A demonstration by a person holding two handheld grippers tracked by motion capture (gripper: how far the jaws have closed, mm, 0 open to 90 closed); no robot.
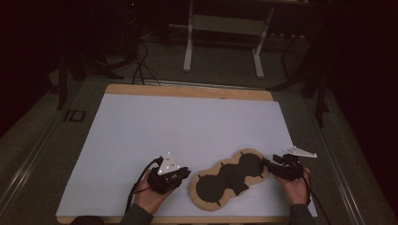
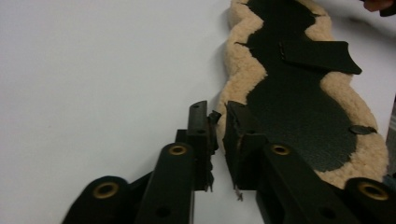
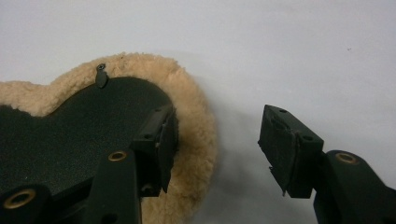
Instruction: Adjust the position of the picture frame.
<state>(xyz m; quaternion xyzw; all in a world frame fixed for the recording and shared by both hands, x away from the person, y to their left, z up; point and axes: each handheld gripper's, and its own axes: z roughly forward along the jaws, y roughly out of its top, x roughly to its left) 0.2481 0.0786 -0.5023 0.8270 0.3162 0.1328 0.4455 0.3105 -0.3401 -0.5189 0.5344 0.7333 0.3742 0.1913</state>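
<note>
Sheepskin pad point(image 1: 228, 180), tan fleece rim around black lobed centre, flat on white sheet point(image 1: 178, 126), lower centre-right of high view, long axis running from lower left to upper right. Left gripper point(image 1: 184, 174) just beside lower-left end of pad; in left gripper view point(image 2: 218, 122), jaws nearly together at fleece edge, narrow gap between pads, no fleece clearly pinched. Right gripper point(image 1: 266, 163) at upper-right end of pad; in right gripper view point(image 3: 217, 133), jaws standing wide apart, one jaw over black surface and fleece rim, other jaw over bare sheet, nothing clamped. Black flap point(image 2: 322, 56) loose on pad centre. Broad bare sheet across upper and left of high view; near sheet edge close below both hands. Wooden table edge point(image 1: 187, 90) along top of sheet.
</note>
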